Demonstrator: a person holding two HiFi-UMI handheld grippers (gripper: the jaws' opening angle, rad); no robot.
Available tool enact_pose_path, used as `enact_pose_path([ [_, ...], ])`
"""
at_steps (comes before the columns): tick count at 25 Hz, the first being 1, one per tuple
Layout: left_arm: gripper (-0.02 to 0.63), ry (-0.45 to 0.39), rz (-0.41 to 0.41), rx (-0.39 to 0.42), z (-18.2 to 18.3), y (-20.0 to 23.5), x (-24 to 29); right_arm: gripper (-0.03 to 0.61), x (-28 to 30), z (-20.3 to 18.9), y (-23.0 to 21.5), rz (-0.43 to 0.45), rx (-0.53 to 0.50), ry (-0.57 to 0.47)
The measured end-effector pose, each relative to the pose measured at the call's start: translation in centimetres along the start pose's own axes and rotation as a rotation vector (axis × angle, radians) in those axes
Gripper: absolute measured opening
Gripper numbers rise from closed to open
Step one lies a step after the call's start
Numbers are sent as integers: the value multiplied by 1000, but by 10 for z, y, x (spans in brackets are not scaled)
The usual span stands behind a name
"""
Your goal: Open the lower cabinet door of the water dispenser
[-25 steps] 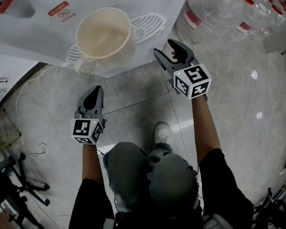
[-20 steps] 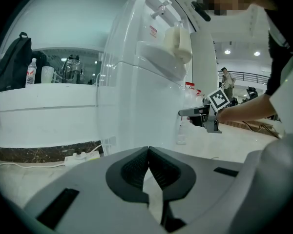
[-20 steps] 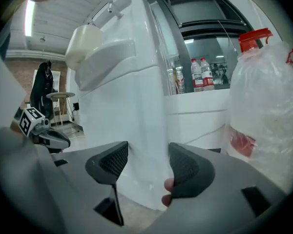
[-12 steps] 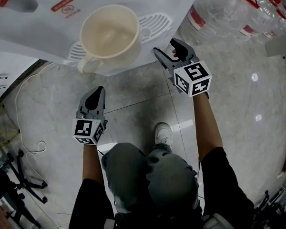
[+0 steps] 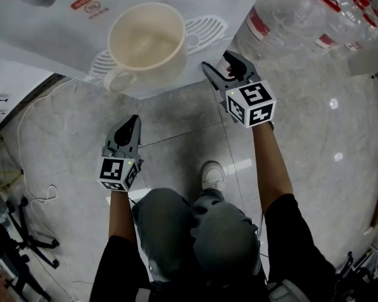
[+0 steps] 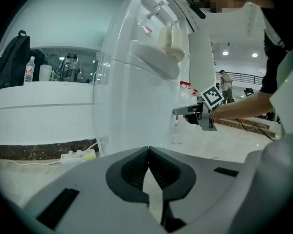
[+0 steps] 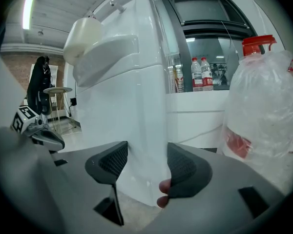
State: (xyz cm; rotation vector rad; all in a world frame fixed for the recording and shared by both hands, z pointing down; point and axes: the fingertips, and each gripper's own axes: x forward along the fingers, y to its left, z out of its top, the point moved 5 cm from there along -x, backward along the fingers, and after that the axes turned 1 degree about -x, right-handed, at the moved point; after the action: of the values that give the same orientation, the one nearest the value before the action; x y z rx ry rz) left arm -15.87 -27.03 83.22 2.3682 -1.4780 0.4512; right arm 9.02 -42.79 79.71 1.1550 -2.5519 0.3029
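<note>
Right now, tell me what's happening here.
A person faces a white water dispenser with a gripper in each hand. The right gripper is at its lower front corner. Its jaws have just been opening and stand wide with that edge between them, not clamped. The left gripper hangs back, shut and empty. The lower door does not look opened yet.

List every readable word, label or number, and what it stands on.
No text reads clearly.
Red sticker on the water dispenser: blurred.
Red bands on the water jugs: blurred.
Labels on the small bottles: too small.
Marker cubes: patterns, no words.
</note>
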Motion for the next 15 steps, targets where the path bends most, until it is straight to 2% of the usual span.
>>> enact_pose_path([
  [15, 11, -11, -29, 18, 3, -14, -8, 227, -29, -13, 15, -50, -24, 11],
])
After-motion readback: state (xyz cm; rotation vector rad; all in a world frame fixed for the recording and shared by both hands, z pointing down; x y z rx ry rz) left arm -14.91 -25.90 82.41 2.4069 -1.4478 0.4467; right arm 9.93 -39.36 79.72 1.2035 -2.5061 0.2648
